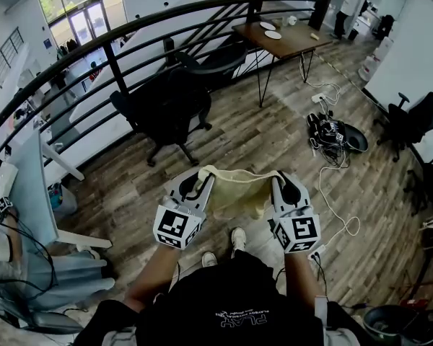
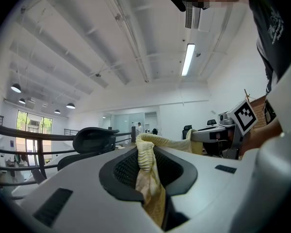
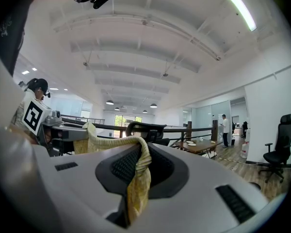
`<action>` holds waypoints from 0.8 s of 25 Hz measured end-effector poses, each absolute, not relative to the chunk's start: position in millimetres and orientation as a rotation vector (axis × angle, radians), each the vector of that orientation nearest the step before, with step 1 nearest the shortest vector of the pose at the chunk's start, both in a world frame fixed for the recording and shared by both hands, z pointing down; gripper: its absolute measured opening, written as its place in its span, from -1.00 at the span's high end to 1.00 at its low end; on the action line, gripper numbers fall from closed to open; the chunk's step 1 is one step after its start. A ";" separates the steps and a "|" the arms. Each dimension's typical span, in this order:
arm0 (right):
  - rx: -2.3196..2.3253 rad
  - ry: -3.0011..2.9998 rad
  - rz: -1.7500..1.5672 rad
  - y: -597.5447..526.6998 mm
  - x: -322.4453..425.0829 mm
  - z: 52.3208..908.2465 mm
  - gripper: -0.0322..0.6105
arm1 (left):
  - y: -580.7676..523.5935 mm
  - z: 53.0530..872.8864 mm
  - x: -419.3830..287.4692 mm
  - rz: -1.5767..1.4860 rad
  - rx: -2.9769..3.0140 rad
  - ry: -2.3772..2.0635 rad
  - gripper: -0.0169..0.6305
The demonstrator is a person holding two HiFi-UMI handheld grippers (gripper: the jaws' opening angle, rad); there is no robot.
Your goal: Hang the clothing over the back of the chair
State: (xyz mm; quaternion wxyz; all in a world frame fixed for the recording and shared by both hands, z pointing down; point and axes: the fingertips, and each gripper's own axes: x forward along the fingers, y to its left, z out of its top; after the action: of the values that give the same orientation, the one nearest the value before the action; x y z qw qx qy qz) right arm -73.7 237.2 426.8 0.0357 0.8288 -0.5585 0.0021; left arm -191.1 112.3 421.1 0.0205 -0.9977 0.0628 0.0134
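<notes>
**Head view.** The left gripper and right gripper are held level, side by side in front of the person. The yellow cloth spans between them and sags in the middle. The chair stands ahead and to the left by the railing, well apart from the cloth. Hanging has not begun. A cable lies on the floor just to the right of the person's feet. Only this view shows both grippers, the full span of the cloth and the gap to the chair.

**Left gripper view.** The jaws are nearly together, pinching a bunched edge of the cloth. The fabric rises out of the pads and runs off to the right. The chair's headrest shows beyond, at the left. This view confirms the grip, which the head view cannot.

**Right gripper view.** The jaws are closed tighter, with a thin fold of cloth clamped between the pads and a tail hanging below. The chair is seen ahead past the fingertips.

**Risks (judged).**
- Both holds are on narrow edge folds, so pulling the grippers apart could tug an end free.
- The sagging middle may snag an armrest before it clears the chair back.
- The chair looks like a swivel type, and a push could turn it away.
- The cable could catch a foot.
</notes>
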 end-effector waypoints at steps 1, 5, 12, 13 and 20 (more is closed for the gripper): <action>2.546 -1.716 0.005 236.2 -71.5 428.1 0.77 | 111.7 422.8 -188.9 0.040 -3.094 0.195 0.72; 2.528 -1.733 -0.003 225.9 -60.6 426.6 0.77 | 103.1 423.2 -178.5 0.038 -3.094 0.207 0.72; 2.483 -1.786 -0.020 211.4 -38.7 421.5 0.77 | 88.1 419.2 -159.4 0.041 -3.109 0.267 0.72; 2.476 -1.792 -0.021 207.9 -34.2 421.9 0.77 | 85.7 418.9 -155.4 0.043 -3.107 0.273 0.72; 2.436 -1.838 -0.028 183.0 -5.9 419.4 0.77 | 68.4 416.9 -129.8 0.038 -3.093 0.321 0.72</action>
State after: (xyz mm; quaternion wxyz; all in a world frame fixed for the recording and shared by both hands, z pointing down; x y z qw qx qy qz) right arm -5.9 183.0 419.4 0.0447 0.7975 -0.6016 -0.0093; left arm -129.8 68.4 416.9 0.0158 -0.9945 0.1032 0.0123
